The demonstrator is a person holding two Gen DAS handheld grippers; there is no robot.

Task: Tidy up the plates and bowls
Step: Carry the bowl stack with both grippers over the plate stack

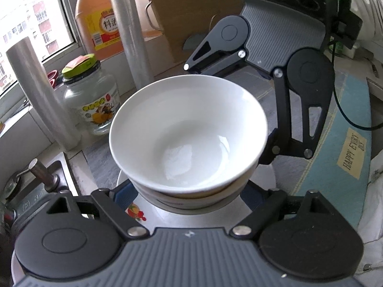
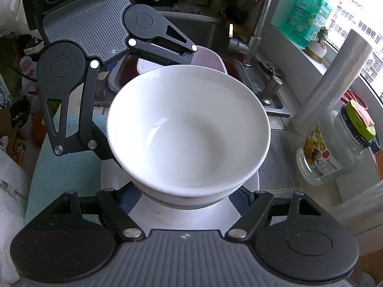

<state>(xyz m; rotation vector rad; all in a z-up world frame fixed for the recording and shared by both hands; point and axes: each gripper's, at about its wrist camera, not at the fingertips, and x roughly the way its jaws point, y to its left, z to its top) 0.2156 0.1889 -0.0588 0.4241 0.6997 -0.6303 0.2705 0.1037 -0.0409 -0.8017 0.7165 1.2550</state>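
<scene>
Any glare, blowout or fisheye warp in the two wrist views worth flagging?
Left wrist: window blown out at upper left; soft glare patches inside the white bowl; the roll bows with fisheye warp. Right wrist: window overexposed at upper right; faint highlight in the bowl; the glass jar leans from distortion; dark vignette in the corners.

A bowl (image 1: 189, 134) sits nested in a second bowl (image 1: 191, 199), and both stand on a plate (image 1: 158, 217). The left gripper (image 1: 191, 191) reaches in from one side of the stack and the right gripper (image 2: 189, 192) from the opposite side, facing each other across it. In the left wrist view a jar (image 1: 92, 102) stands left of the bowls, with a bottle (image 1: 98, 16) behind it on the windowsill. In the right wrist view a sink (image 2: 215, 33) lies behind the stack and its faucet (image 2: 256, 31) to the right.
</scene>
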